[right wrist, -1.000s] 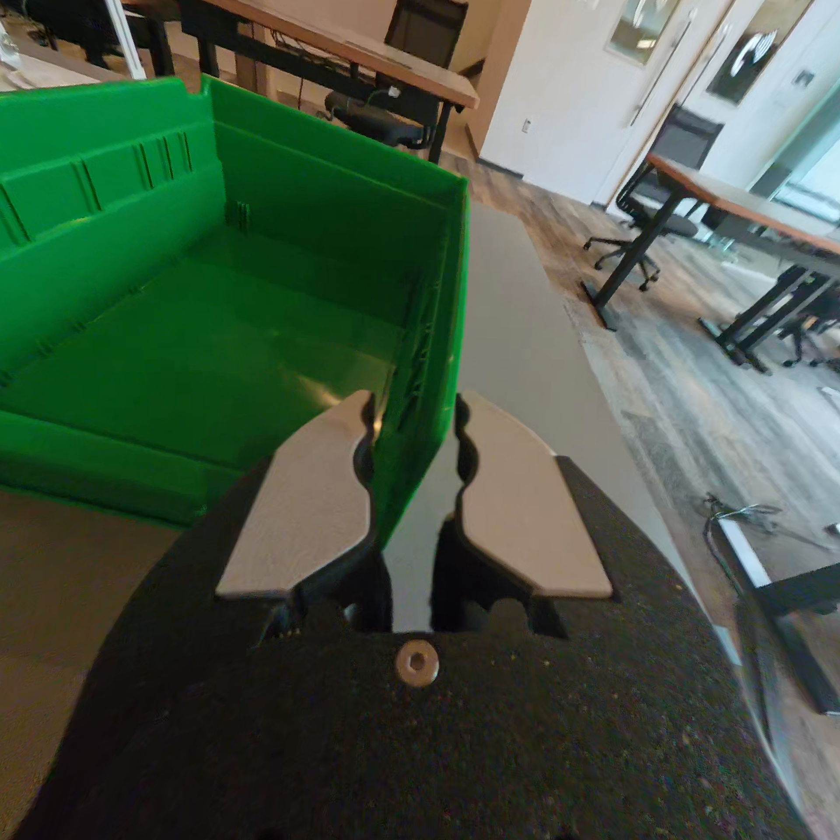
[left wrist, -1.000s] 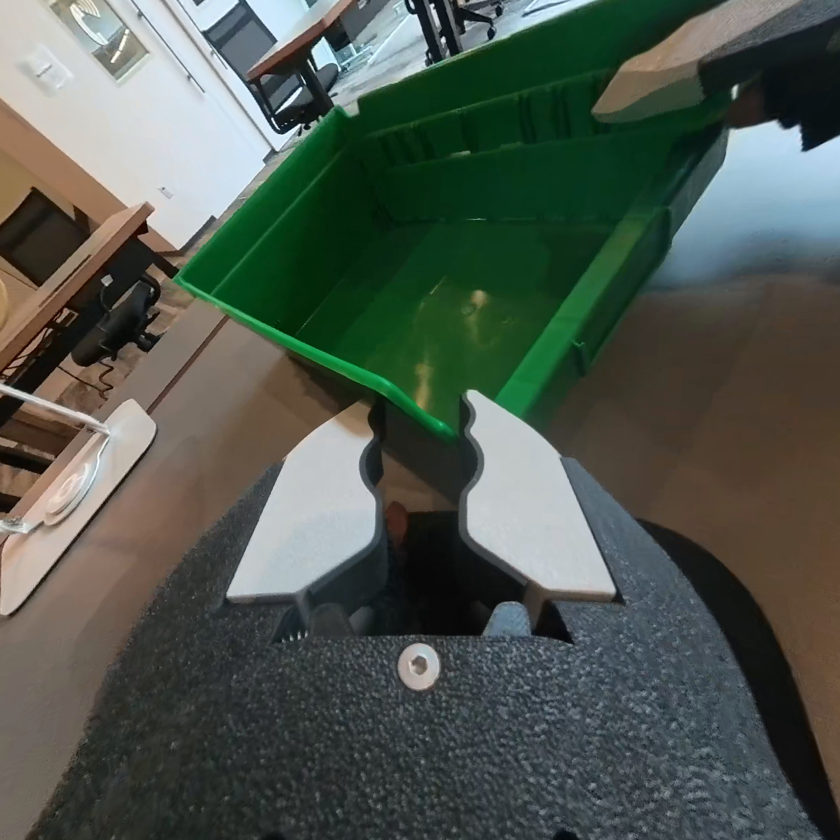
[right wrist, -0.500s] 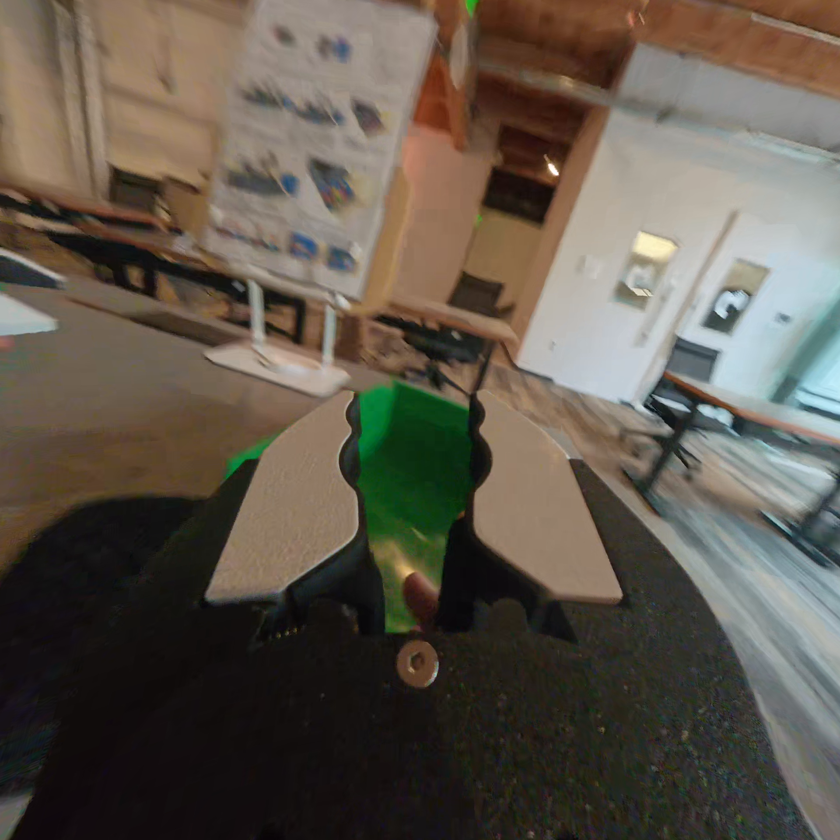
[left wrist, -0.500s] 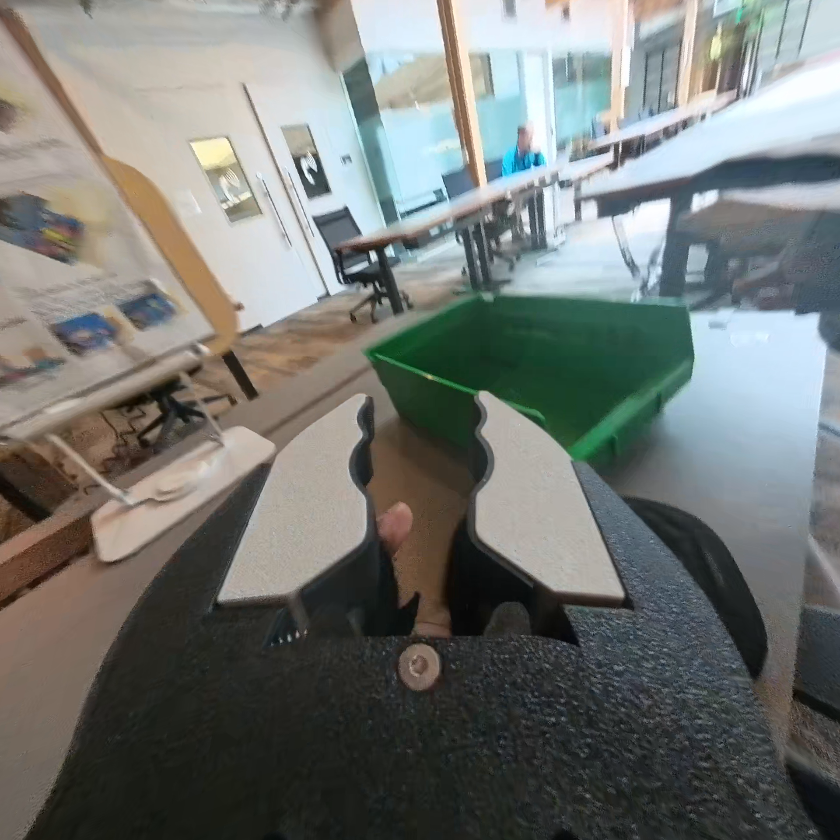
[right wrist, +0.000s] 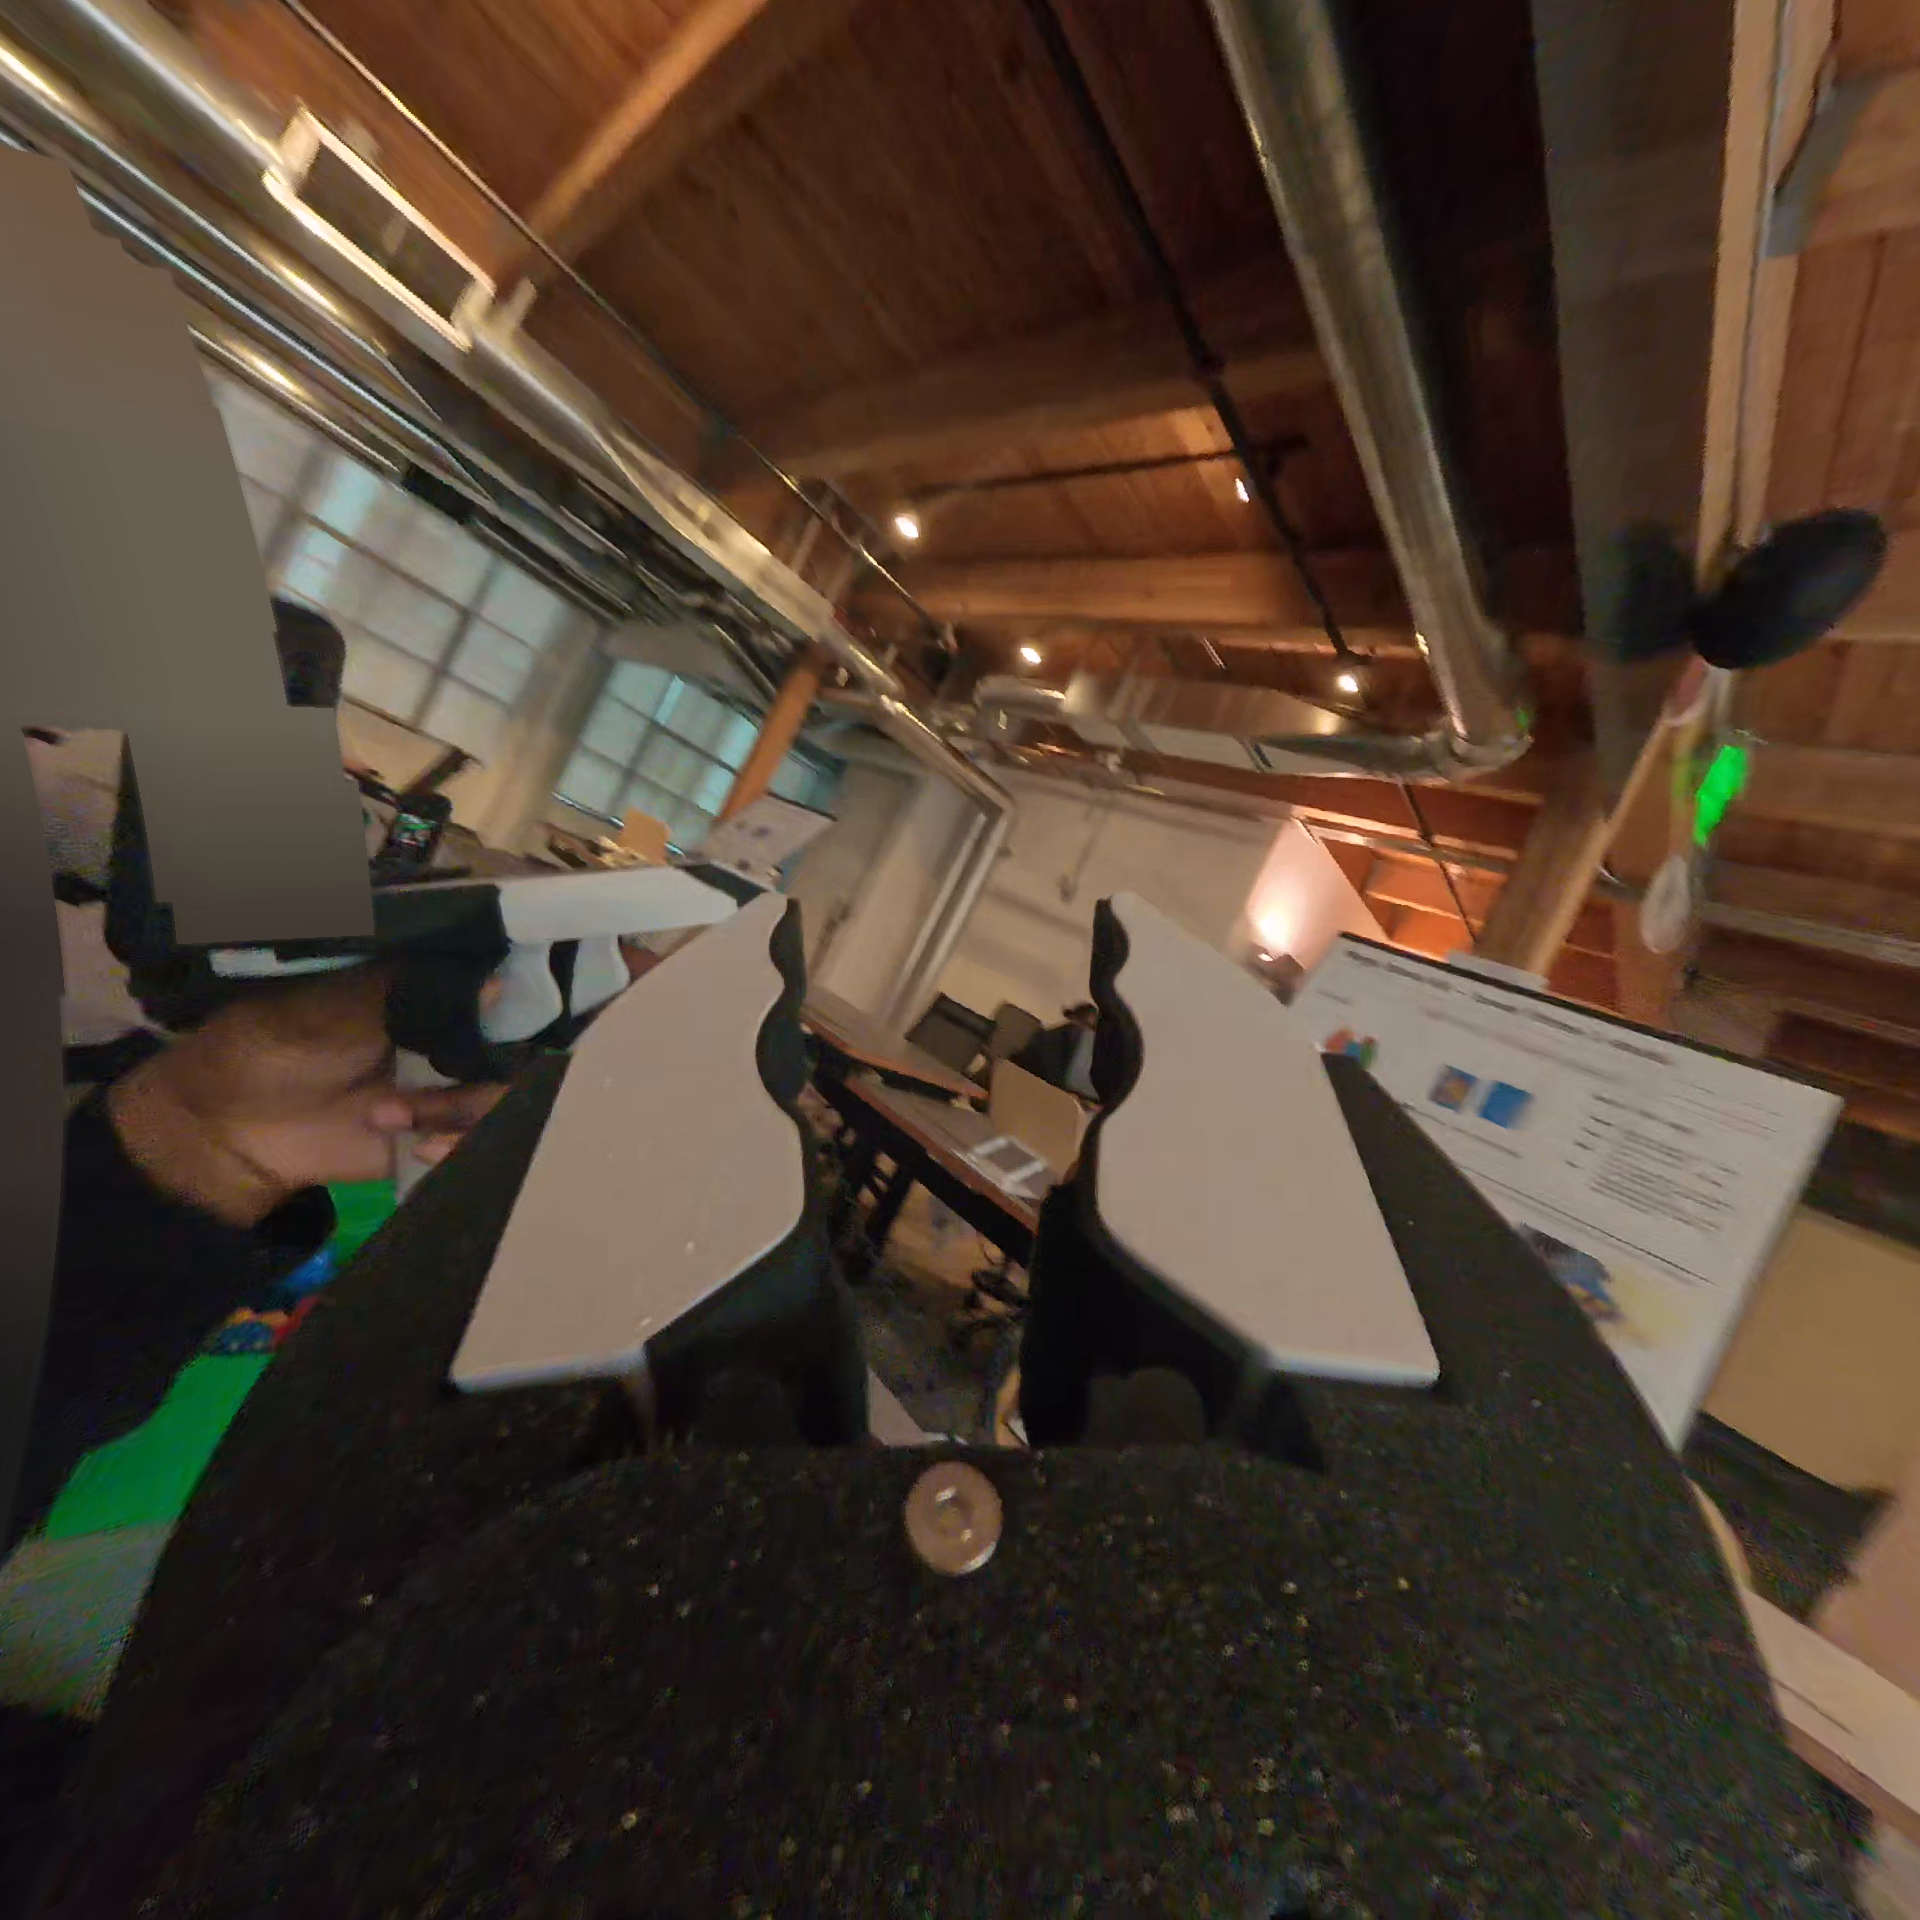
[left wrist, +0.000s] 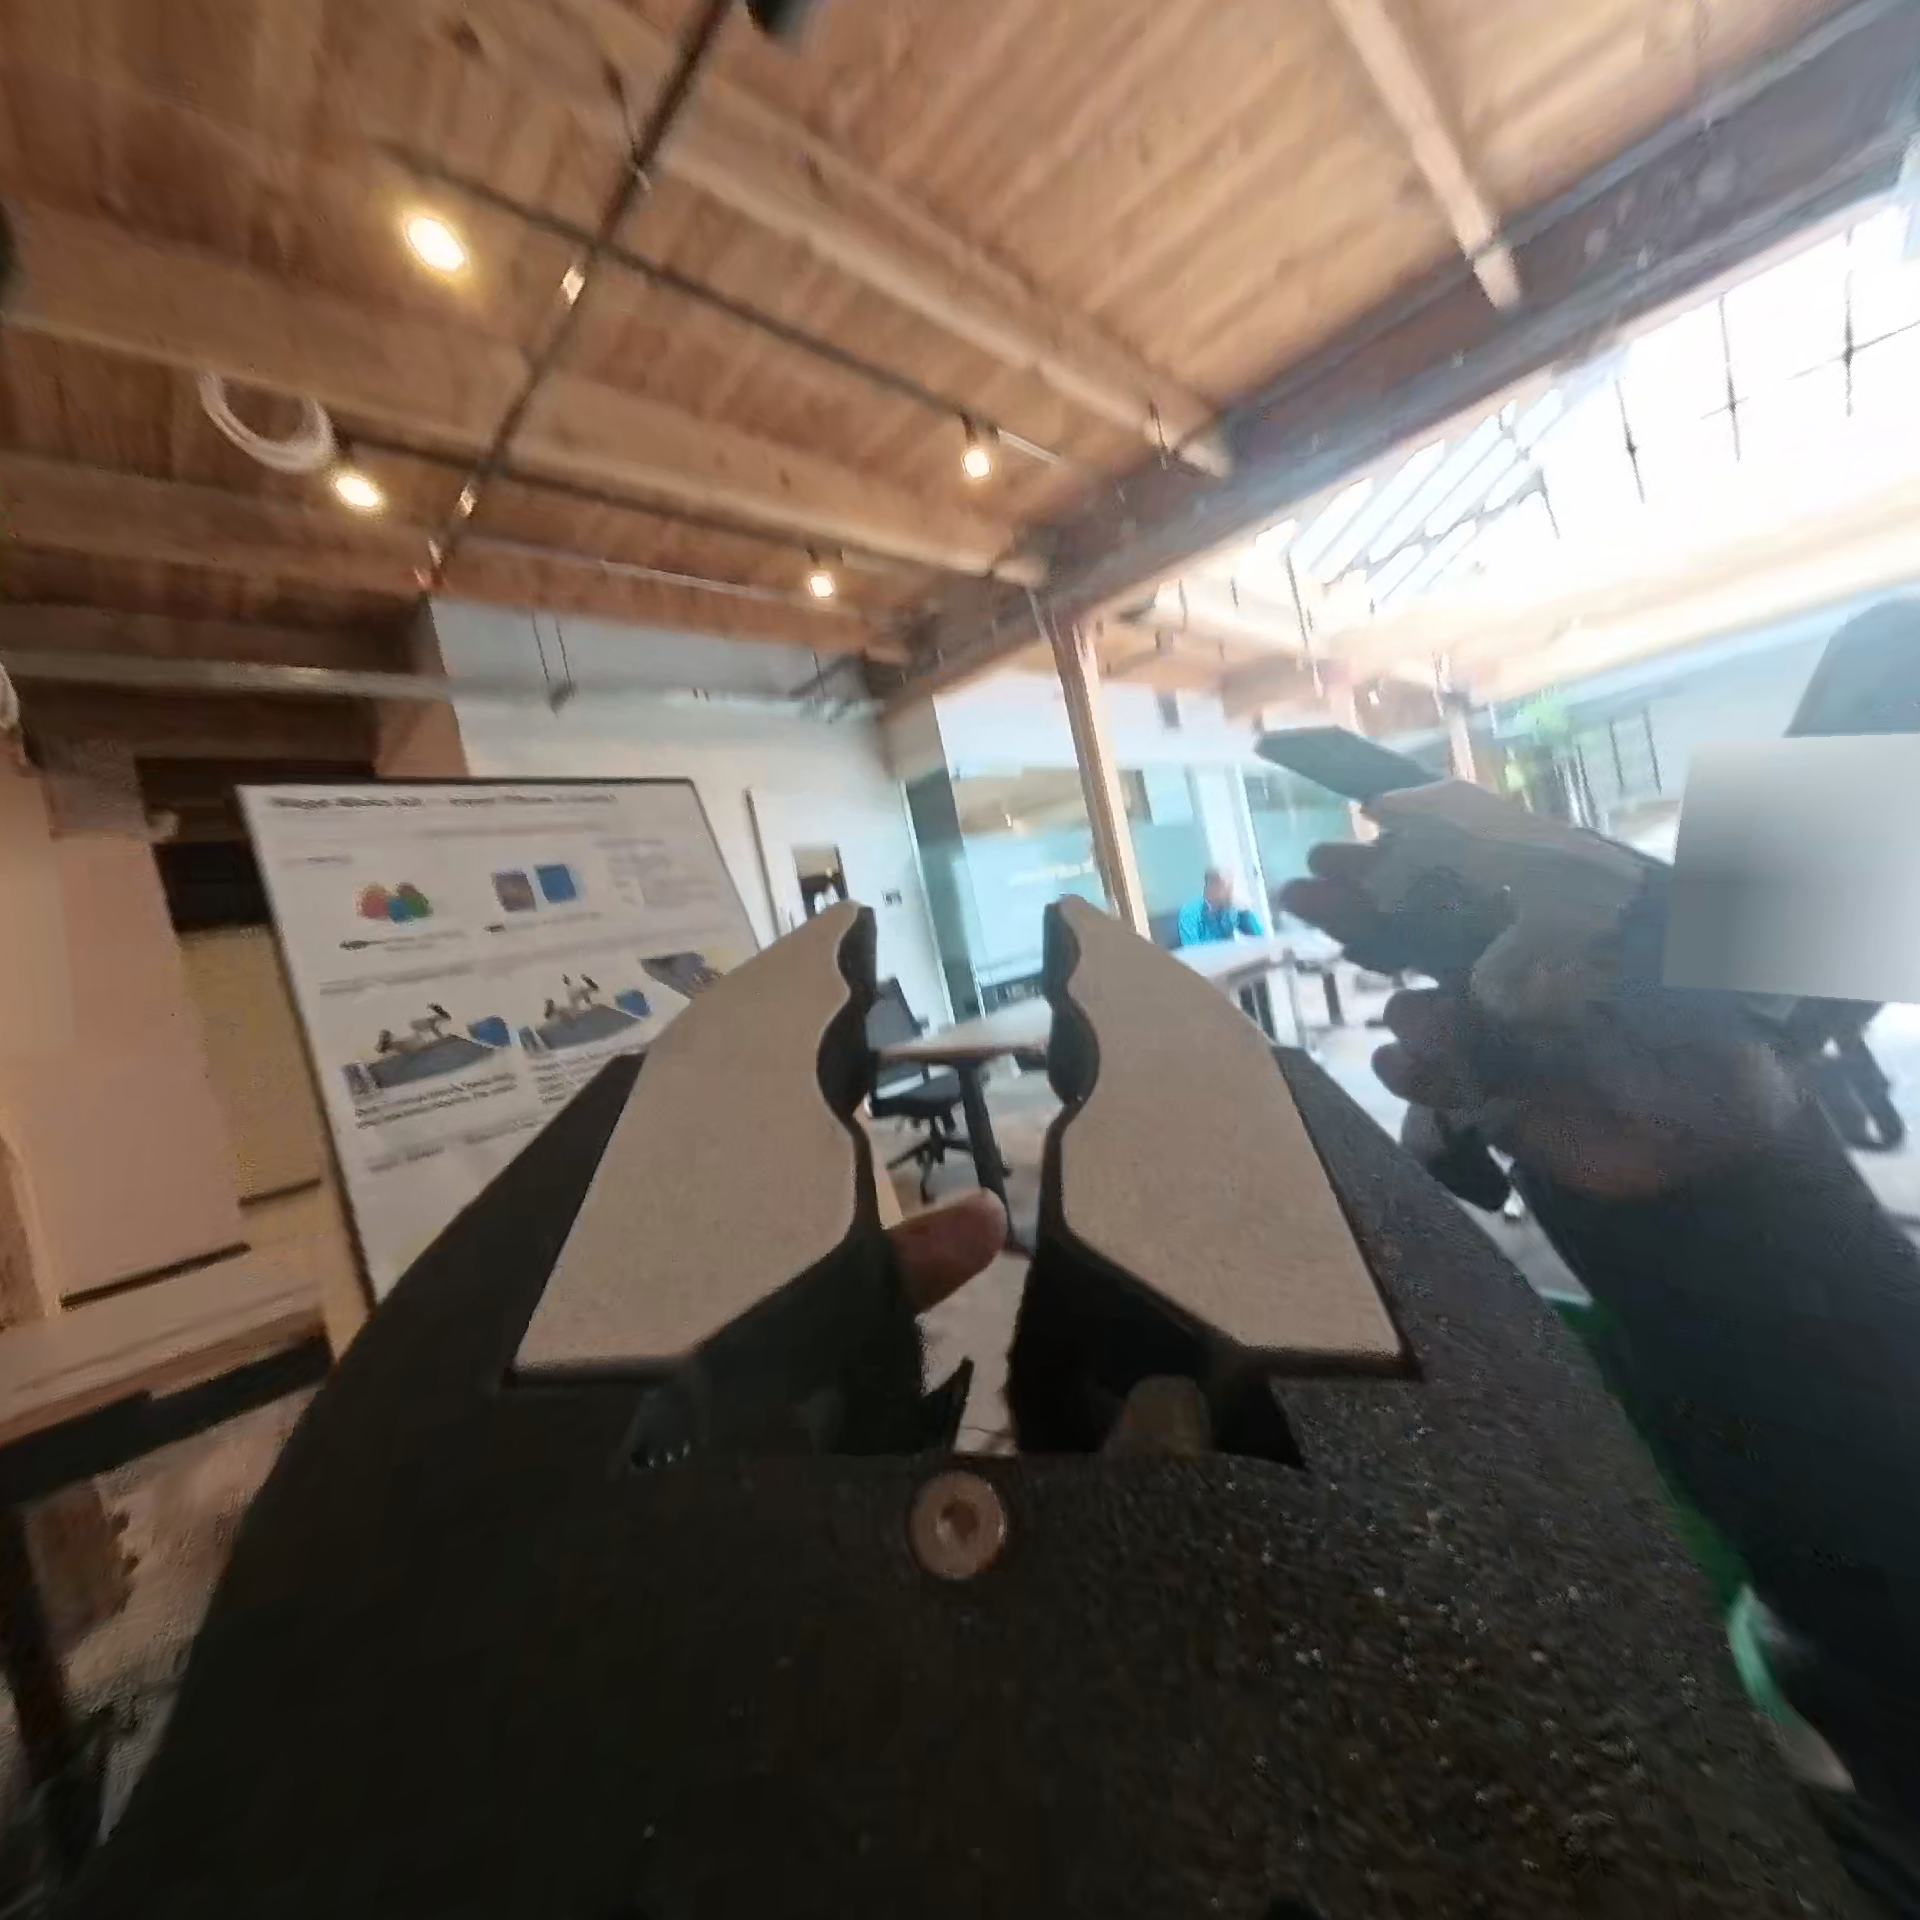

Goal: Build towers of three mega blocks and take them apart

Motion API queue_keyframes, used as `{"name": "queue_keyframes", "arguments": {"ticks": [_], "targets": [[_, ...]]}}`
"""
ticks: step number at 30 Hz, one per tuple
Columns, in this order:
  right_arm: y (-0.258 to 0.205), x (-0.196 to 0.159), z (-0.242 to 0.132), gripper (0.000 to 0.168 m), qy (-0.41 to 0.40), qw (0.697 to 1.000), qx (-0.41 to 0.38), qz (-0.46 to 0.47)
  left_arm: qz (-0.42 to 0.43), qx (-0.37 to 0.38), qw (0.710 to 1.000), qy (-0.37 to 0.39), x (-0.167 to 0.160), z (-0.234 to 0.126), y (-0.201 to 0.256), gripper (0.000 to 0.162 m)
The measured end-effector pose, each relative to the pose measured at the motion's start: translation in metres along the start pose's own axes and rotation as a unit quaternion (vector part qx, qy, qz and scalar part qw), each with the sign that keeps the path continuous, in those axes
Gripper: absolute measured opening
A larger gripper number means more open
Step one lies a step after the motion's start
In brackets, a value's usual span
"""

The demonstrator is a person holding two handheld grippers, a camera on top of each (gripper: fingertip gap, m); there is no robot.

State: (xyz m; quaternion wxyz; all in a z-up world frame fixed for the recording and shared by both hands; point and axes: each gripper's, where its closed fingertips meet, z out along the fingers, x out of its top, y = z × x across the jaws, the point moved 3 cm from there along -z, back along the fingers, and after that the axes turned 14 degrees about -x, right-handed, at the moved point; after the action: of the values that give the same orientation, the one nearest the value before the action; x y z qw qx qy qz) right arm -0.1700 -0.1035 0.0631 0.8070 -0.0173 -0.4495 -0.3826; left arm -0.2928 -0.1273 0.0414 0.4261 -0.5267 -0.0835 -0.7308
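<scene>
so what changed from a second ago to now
Both grippers swung up and away from the green bin: a second ago they pointed down into it at the table, now the left gripper and right gripper aim at the wooden ceiling, with only a green patch at the edge. Both stayed open and empty.

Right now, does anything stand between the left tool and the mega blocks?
That cannot be judged. The left tool and the right tool are open, empty and aimed up at the wooden ceiling; no block lies ahead. Only the right wrist view shows part of the green bin with blurred coloured bits, low at its left.
</scene>
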Motion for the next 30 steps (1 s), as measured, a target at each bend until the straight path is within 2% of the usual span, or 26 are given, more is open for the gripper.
{"name": "queue_keyframes", "arguments": {"ticks": [3,6,10,12,15,17,20,25,27,30], "targets": [[-0.004,-0.024,0.01,0.048,0.003,0.999,0.023,0.025,0.003,0.02,0.999,0.037,0.0,-0.015,-0.022,0.026],[-0.005,-0.063,0.018,0.043,-0.026,0.998,0.034,0.04,-0.013,0.023,1.0,-0.001,-0.021,-0.018,-0.036,0.026],[0.001,-0.118,0.026,0.046,-0.116,0.992,0.026,0.041,-0.047,0.034,0.997,-0.052,-0.066,-0.004,-0.057,0.03],[-0.001,-0.136,0.029,0.051,-0.144,0.988,0.04,0.035,-0.078,0.022,0.995,-0.061,-0.084,0.002,-0.061,0.034],[0.007,-0.154,0.033,0.052,-0.169,0.985,0.025,0.027,-0.087,0.013,0.994,-0.058,-0.092,0.007,-0.061,0.034],[0.016,-0.153,0.033,0.05,-0.17,0.985,0.01,0.032,-0.055,0.019,0.996,-0.073,-0.088,0.007,-0.058,0.03],[0.018,-0.132,0.034,0.043,-0.122,0.99,0.003,0.071,0.004,0.038,0.994,-0.102,-0.077,0.004,-0.053,0.028],[0.007,-0.109,0.027,0.048,-0.125,0.989,0.01,0.082,0.002,0.057,0.987,-0.152,-0.077,-0.006,-0.055,0.027],[0.008,-0.097,0.009,0.05,-0.143,0.986,0.021,0.082,-0.004,0.047,0.984,-0.173,-0.082,-0.009,-0.056,0.027],[0.024,-0.083,-0.037,0.047,-0.176,0.981,-0.006,0.078,-0.017,0.027,0.984,-0.173,-0.083,-0.008,-0.052,0.027]]}}
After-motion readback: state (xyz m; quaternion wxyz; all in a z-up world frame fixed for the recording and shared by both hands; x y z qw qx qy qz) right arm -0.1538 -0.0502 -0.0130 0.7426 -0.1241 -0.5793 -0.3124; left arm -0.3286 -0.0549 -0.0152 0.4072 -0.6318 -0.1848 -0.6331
